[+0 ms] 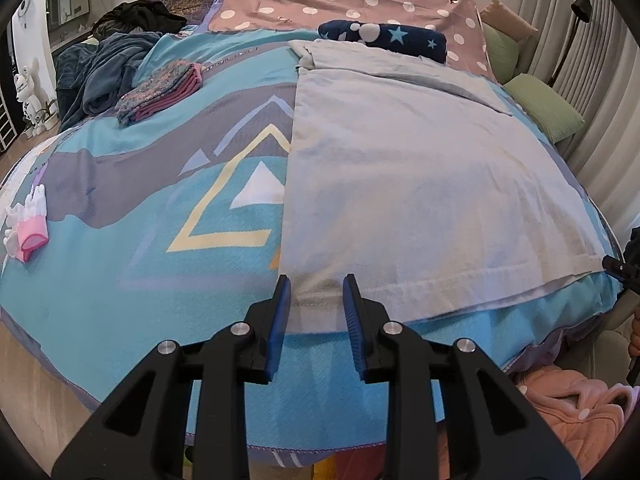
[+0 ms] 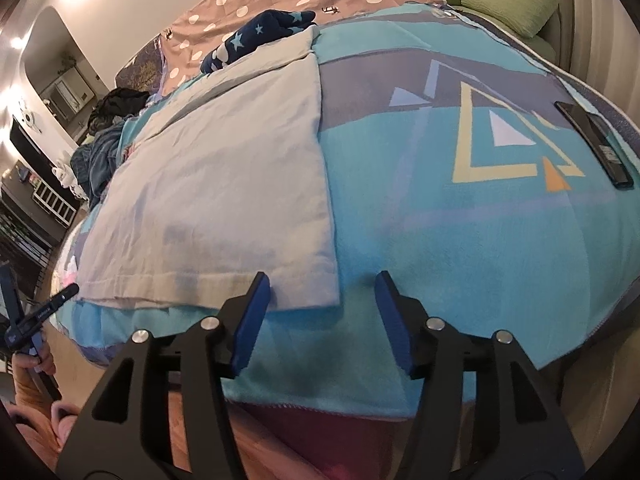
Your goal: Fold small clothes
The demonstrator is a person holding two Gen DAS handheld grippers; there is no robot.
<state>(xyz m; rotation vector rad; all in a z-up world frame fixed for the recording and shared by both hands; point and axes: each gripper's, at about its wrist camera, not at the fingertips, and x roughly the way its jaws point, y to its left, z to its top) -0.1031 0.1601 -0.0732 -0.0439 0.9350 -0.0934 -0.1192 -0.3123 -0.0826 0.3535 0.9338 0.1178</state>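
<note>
A pale grey-white cloth [image 1: 420,168] lies spread flat on the blue patterned blanket [image 1: 140,248] of the bed; it also shows in the right wrist view [image 2: 224,184]. My left gripper [image 1: 317,300] is open, its jaws on either side of the cloth's near left corner. My right gripper [image 2: 322,296] is open wide, its jaws around the cloth's near right corner. The left gripper also shows at the left edge of the right wrist view [image 2: 48,308].
A folded purple-pink garment [image 1: 160,92] and a dark blue heap [image 1: 104,76] lie at the far left. Pink and white socks [image 1: 28,224] lie at the left edge. A navy star cloth [image 1: 384,38] lies beyond. A black remote [image 2: 592,140] lies right. Green pillows [image 1: 544,104] line the right side.
</note>
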